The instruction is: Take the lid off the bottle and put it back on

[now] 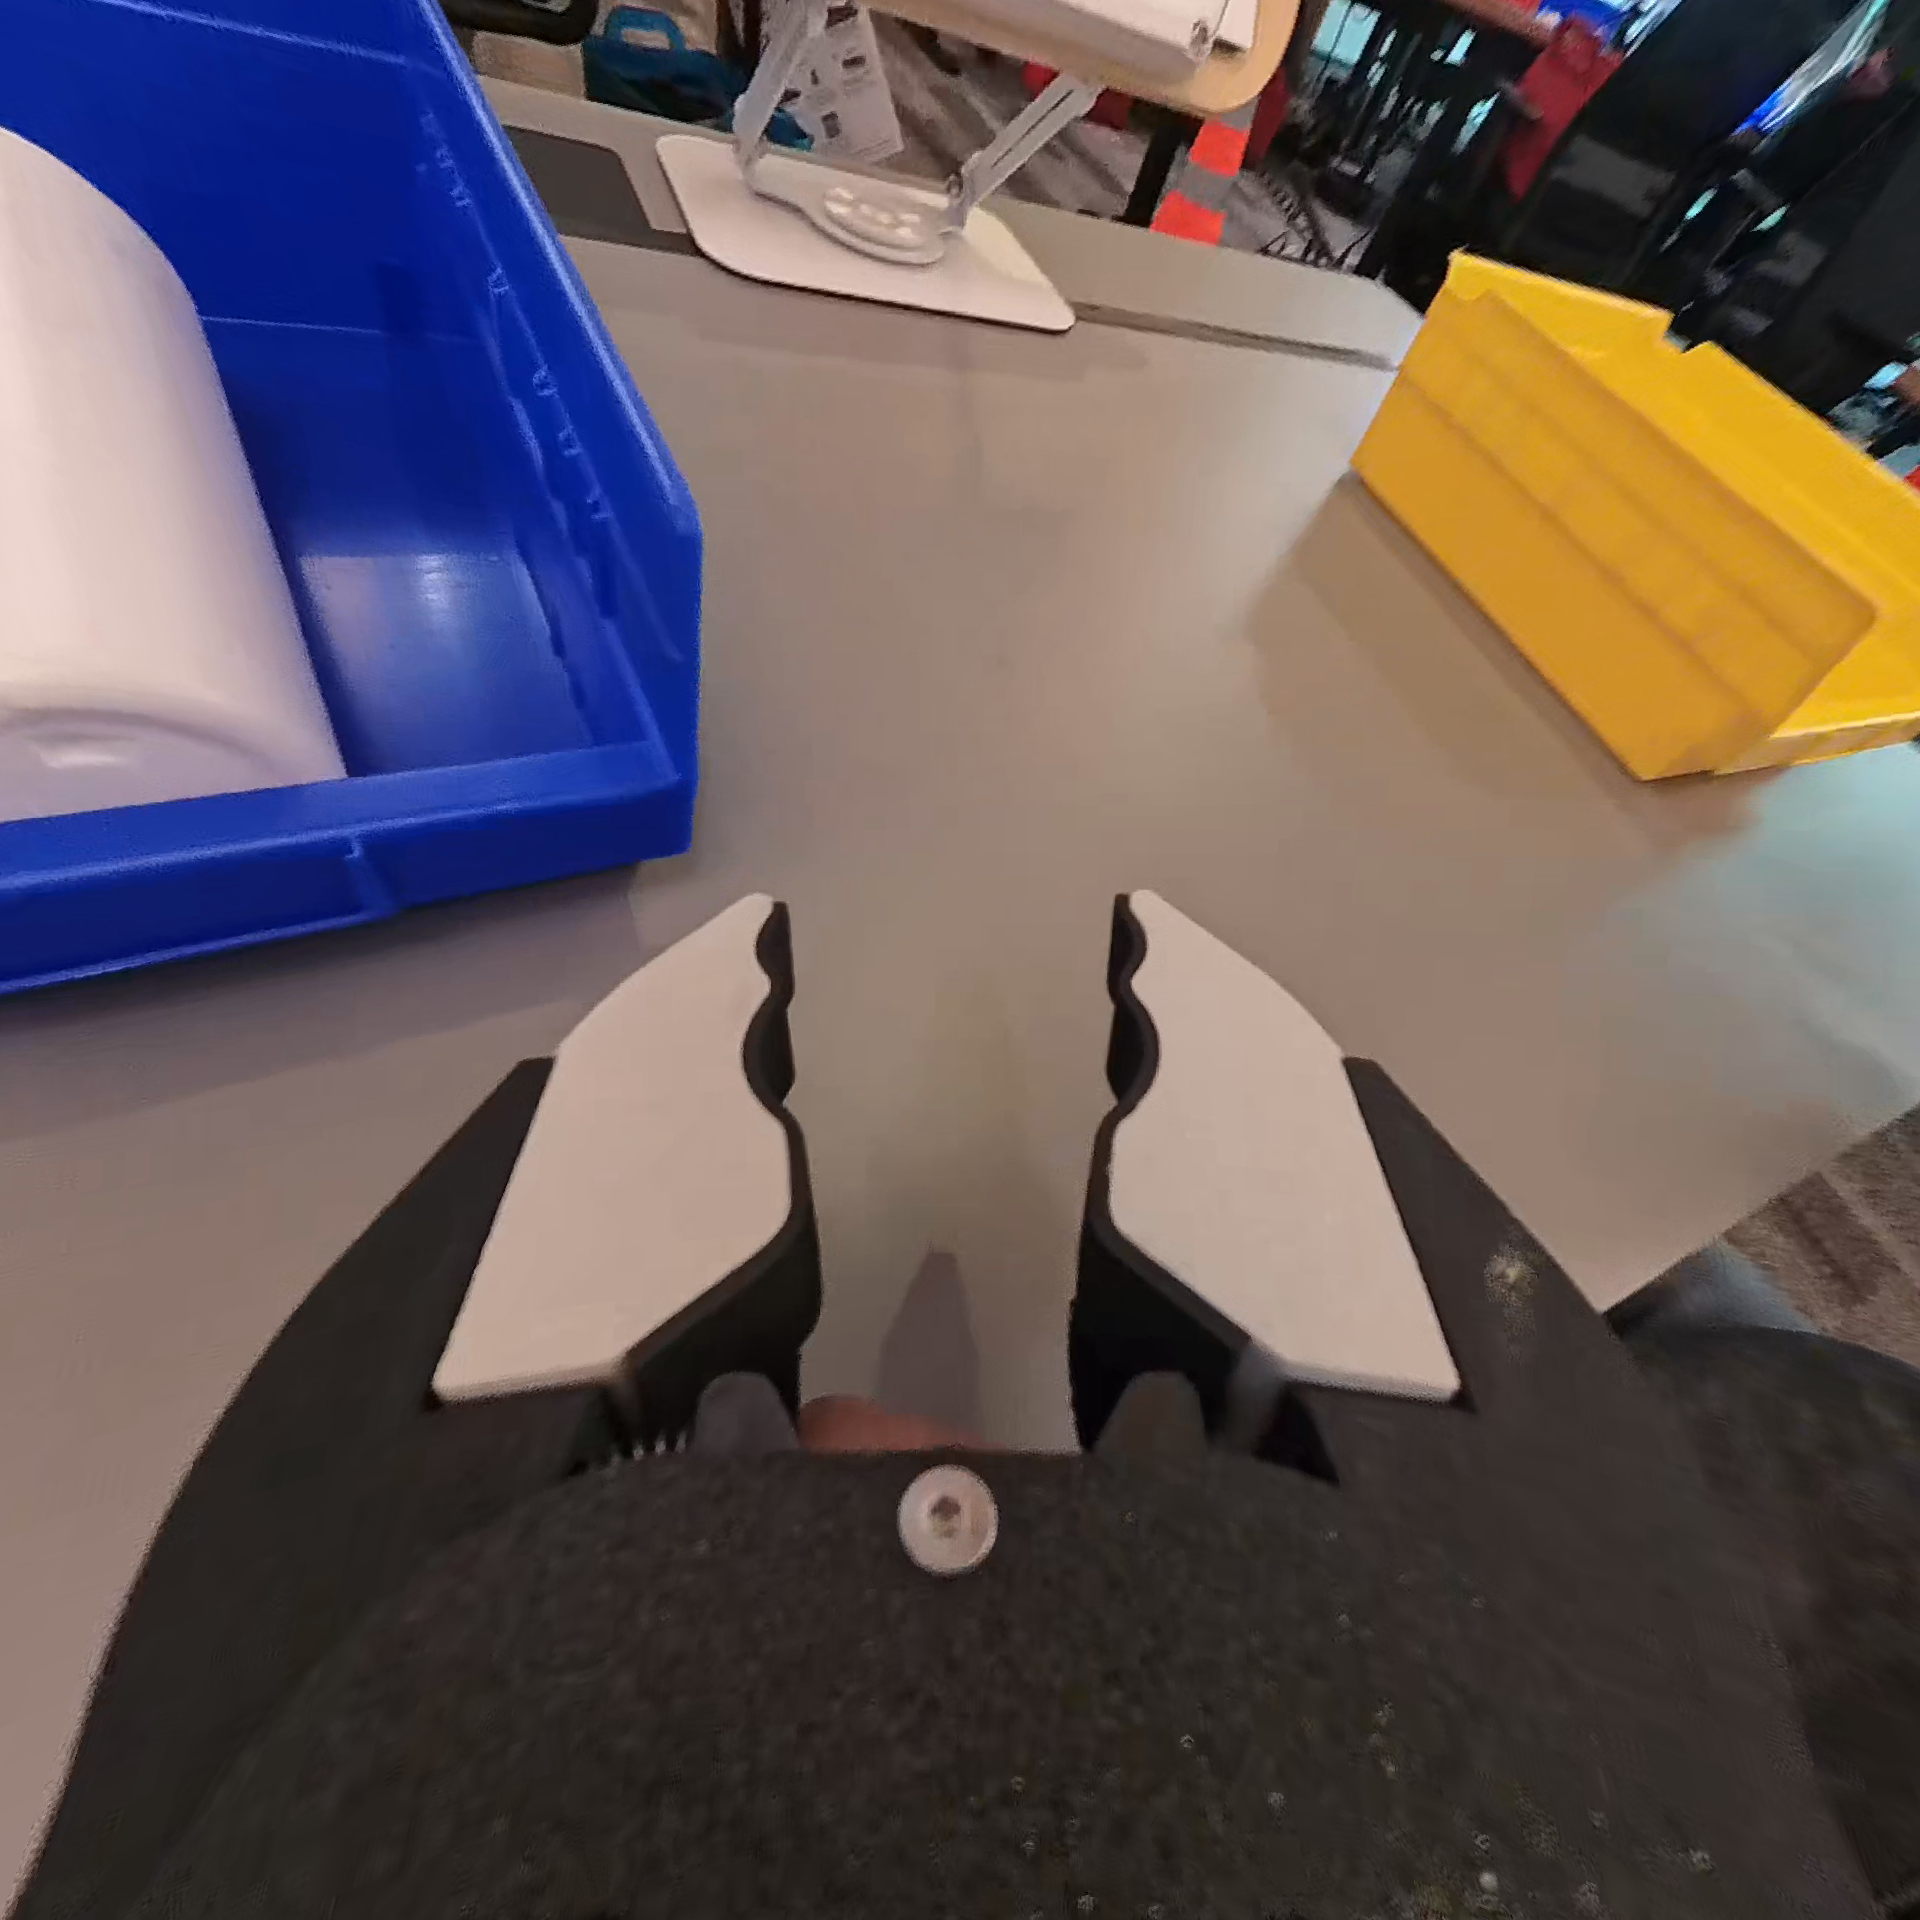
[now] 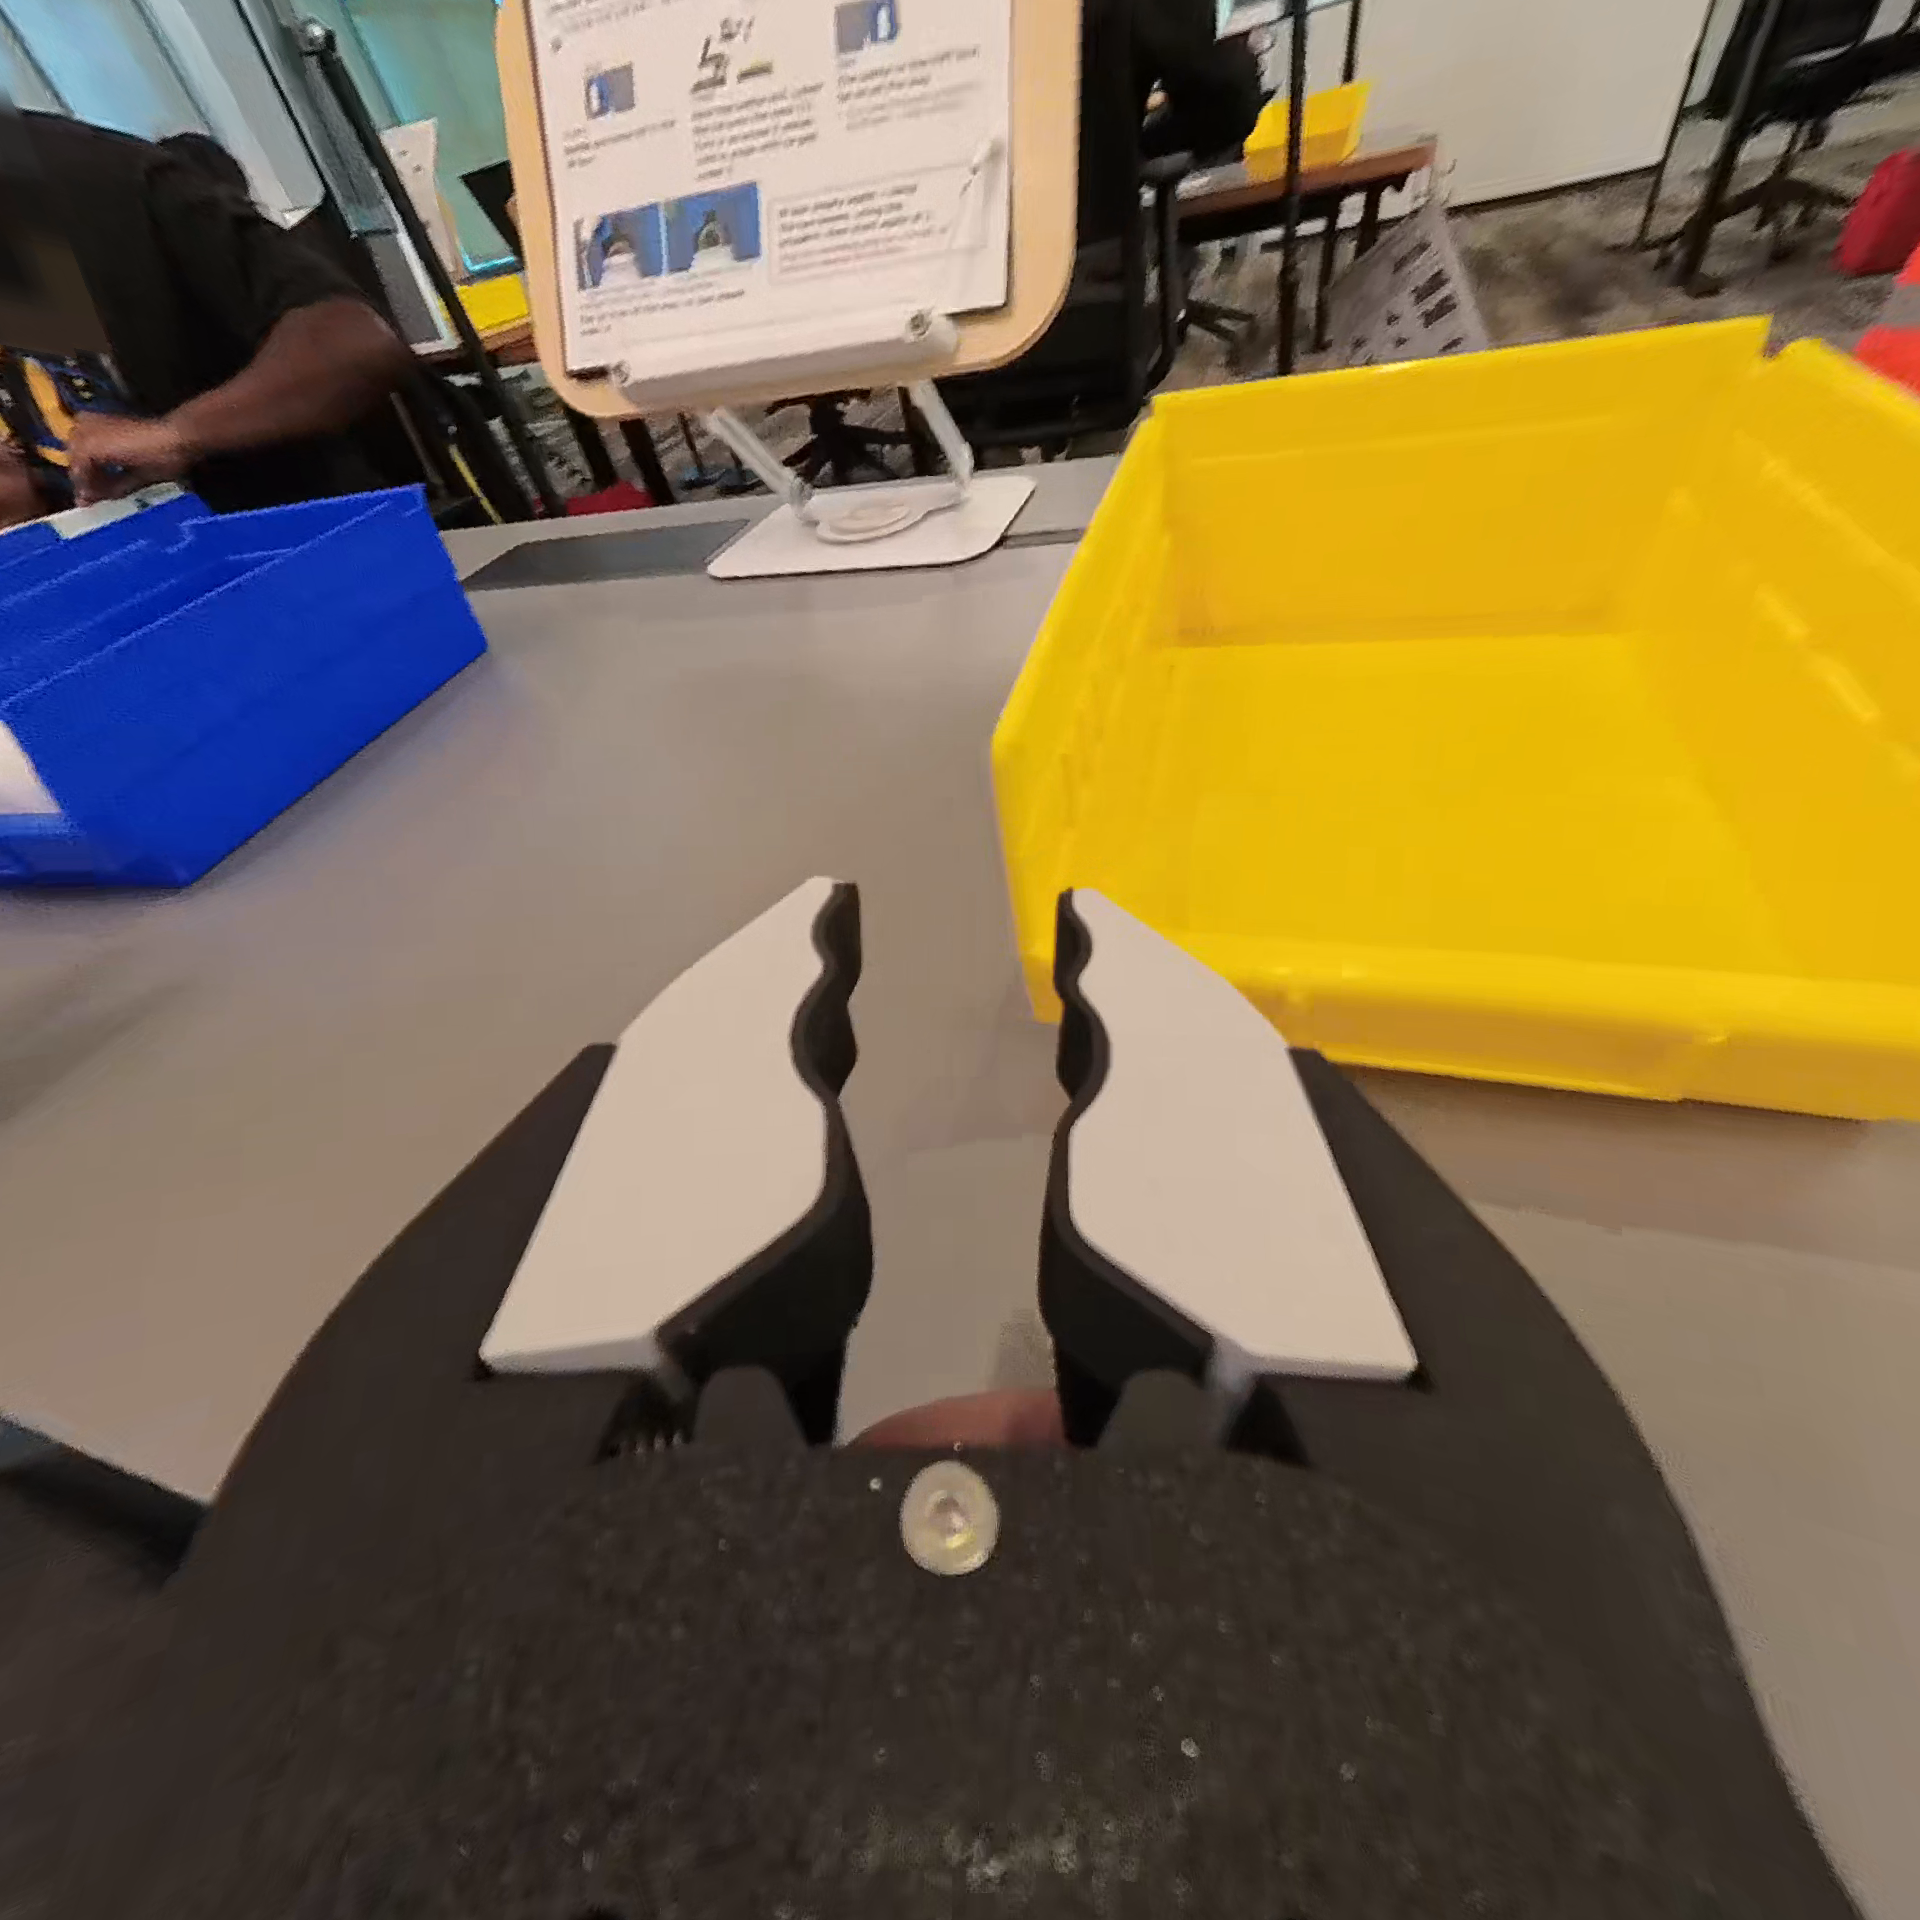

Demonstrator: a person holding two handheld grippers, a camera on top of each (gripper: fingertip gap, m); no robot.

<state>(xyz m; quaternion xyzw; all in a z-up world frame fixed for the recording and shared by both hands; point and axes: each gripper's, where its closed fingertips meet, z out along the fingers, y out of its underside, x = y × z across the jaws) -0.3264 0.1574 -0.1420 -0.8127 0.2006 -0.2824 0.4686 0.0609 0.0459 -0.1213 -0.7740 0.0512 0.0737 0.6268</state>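
- My left gripper [image 1: 948, 909] hangs over the grey table [image 1: 1039, 623] with its jaws spread and only bare tabletop between them.
- The white bottle [image 1: 125, 540] lies on its side inside the blue bin [image 1: 582, 499], up and to the left of my left jaws and well apart from them; the bin's near wall stands between the bottle and the fingertips.
- I cannot make out the bottle's lid from this angle; only the rounded white body and one end show.
- My right gripper [image 2: 958, 894] also has its jaws parted, a little narrower than the left, with nothing held and table surface showing through the gap.
- In the right wrist view the yellow bin [image 2: 1455, 997] sits just beside the right fingertip, to its right; its near corner is close to the finger, though I cannot tell whether they touch.
- From the right wrist view the blue bin is far to the left, and only a sliver of white shows at its near edge.
- At the table's far edge a white stand [image 2: 883, 520] holds up a board with a printed sheet [image 2: 779, 177].
- A person in dark clothes [image 2: 229, 343] leans behind the blue bin.
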